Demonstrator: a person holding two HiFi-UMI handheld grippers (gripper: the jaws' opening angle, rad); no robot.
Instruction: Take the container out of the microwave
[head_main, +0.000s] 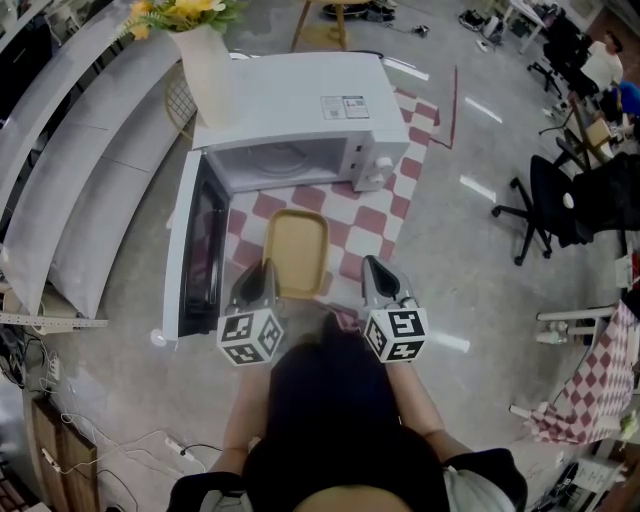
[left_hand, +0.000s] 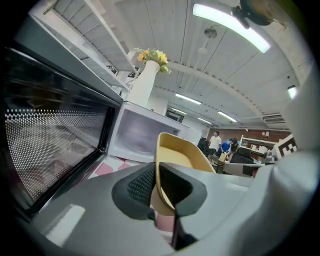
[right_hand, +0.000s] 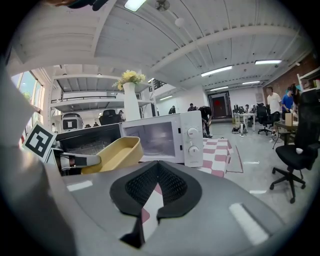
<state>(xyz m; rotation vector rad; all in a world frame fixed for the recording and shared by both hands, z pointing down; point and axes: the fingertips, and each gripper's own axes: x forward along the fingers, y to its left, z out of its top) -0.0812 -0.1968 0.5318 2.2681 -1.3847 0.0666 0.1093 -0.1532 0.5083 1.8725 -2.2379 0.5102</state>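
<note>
microwave door (head_main: 195, 250): swung fully open on the left side of the microwave (head_main: 300, 100); dark perforated glass, and the white cavity behind it looks empty.
left claw (head_main: 262, 275): just in front of the microwave's open mouth, clamped on the container's near left rim, with one pad inside the wall and one outside.
container, handling (head_main: 297, 250): probably light and stiff, since one rim pinch holds it level without visible sag. The smooth wall looks slippery, so a one-corner hold could let it swing or tip.
container, where to hold: on the raised rim, pads across the wall as the left claw has it. A second hold on the near right rim would steady it.
container, look: a shallow, oblong dish with rounded corners, mustard yellow, plain and glossy. Nothing can be seen inside it.
container, place: already outside the microwave, just in front of the cavity and above the checked cloth (head_main: 370, 225) covering the counter. Whether its far end touches the cloth I cannot tell.
right claw (head_main: 375, 272): in front of the microwave's knob side, just right of the container and apart from it. Its jaws are closed together with nothing between them, only cloth showing beyond.
</note>
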